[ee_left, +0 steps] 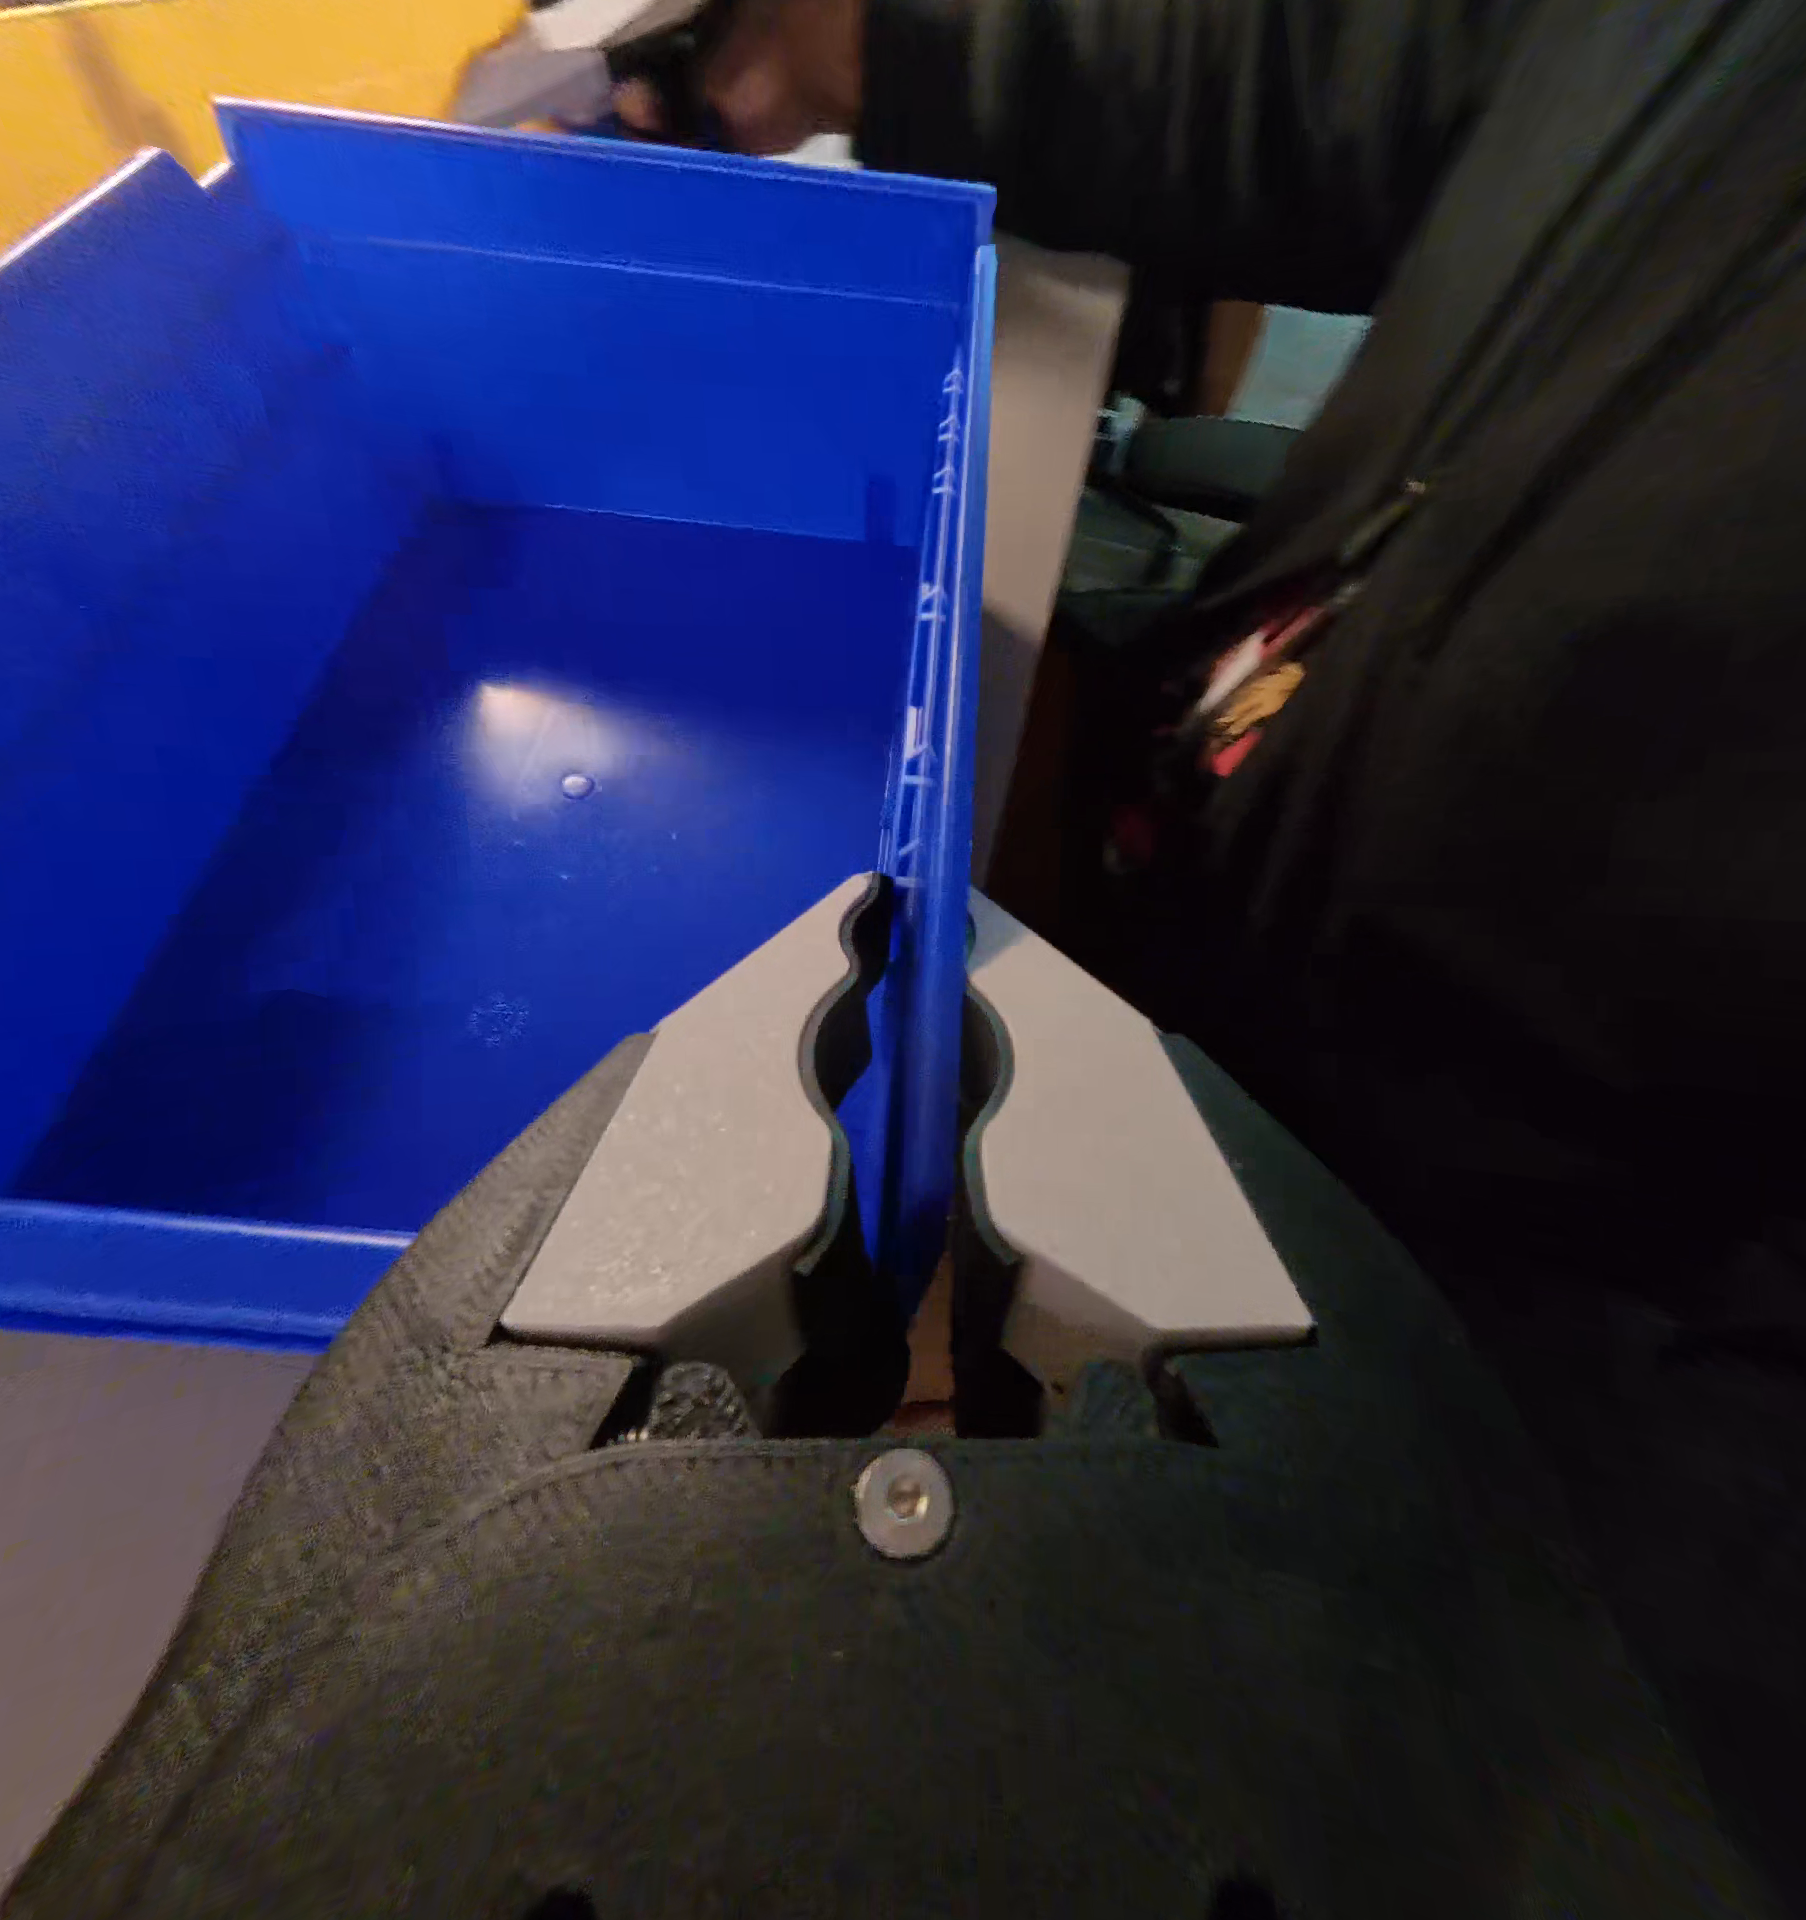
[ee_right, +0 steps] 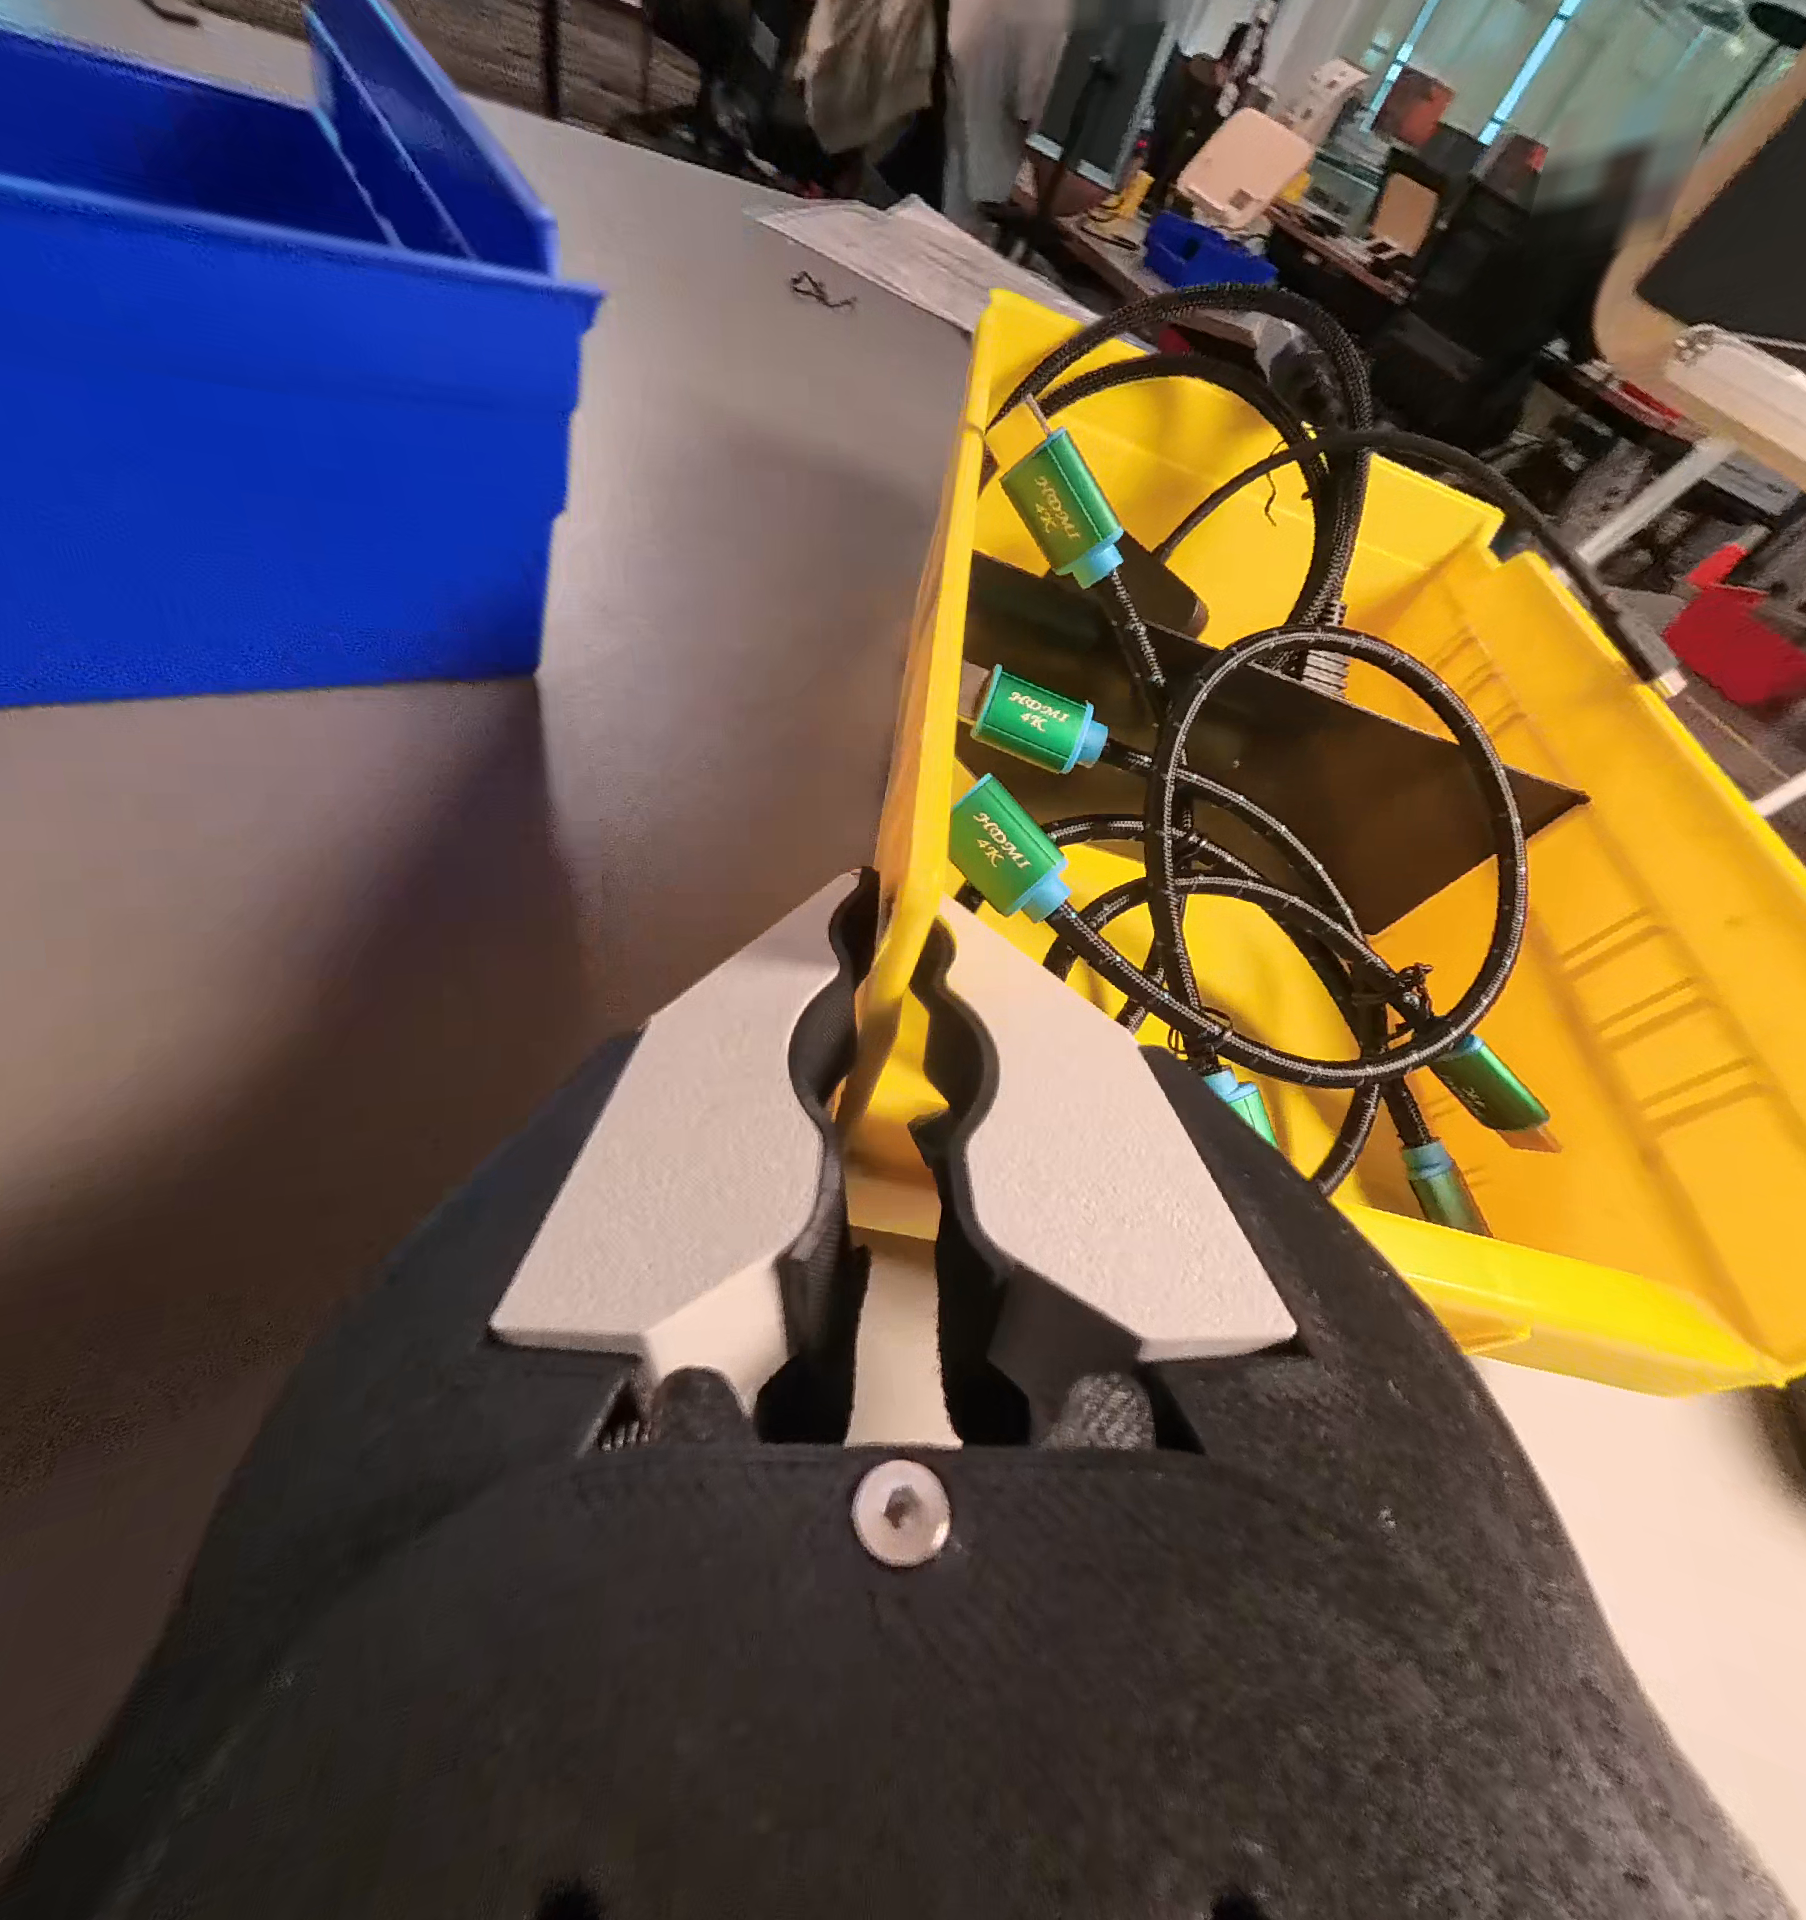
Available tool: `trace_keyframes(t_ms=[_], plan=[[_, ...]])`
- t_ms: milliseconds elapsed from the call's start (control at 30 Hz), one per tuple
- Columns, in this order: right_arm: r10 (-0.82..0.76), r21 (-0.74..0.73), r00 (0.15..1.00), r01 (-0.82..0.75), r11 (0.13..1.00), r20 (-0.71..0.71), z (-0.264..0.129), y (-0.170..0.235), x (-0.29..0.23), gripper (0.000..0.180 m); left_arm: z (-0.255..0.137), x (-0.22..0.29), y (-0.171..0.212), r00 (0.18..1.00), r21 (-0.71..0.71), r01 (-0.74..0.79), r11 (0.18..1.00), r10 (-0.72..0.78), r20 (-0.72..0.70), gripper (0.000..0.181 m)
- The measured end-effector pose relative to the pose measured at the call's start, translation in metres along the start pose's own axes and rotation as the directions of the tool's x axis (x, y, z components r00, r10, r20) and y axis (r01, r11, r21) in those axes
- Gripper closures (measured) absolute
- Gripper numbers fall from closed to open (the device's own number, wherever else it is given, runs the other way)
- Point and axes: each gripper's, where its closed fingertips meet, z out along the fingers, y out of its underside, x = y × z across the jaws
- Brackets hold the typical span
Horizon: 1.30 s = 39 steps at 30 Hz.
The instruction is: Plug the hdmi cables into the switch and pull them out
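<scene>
Left gripper (ee_left: pixel 925 914) is being clamped on the thin side wall of the smooth, empty blue bin (ee_left: pixel 940 644); slipping is being risked by that slick plastic. Right gripper (ee_right: pixel 894 914) is being clenched on the yellow bin (ee_right: pixel 909 748), tilted; braided hdmi cables (ee_right: pixel 1335 873) with green plugs and the black switch (ee_right: pixel 1294 769) are lying inside, and spilling is being risked.

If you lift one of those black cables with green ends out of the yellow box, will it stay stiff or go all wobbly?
Probably wobbly: the braided cables lie in loose loops inside the yellow bin. They cross one another, so lifting one may drag others along. The green plug ends look hard and should hold their shape.
</scene>
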Motion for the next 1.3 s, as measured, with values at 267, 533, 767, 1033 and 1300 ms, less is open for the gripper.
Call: trace_keyframes(t_ms=[267,533,767,1033,1300], plan=[[0.013,0.032,0.98,-0.02,0.999,0.201,0.015,-0.006,-0.007,0.175,0.058,0.007,-0.027,0.974,-0.012,-0.098,0.995,0.094,-0.205,0.175],[0.023,0.073,0.985,-0.036,0.997,0.173,0.003,-0.03,0.014,0.167,0.097,0.0,-0.062,0.963,0.018,-0.084,0.996,0.086,-0.255,0.159],[0.361,0.022,0.928,-0.361,0.932,-0.086,-0.086,-0.023,0.03,0.144,0.033,-0.07,-0.126,0.992,0.297,0.102,0.949,-0.119,0.041,0.131],[0.662,-0.028,0.749,-0.663,0.748,-0.033,-0.105,-0.048,-0.088,0.098,0.041,-0.273,-0.113,0.667,0.353,0.544,0.761,-0.648,0.367,0.12],[0.406,-0.279,0.908,-0.417,0.865,-0.099,-0.112,-0.021,-0.096,0.127,0.076,-0.315,-0.086,0.649,0.245,0.581,0.776,-0.624,0.435,0.165]])
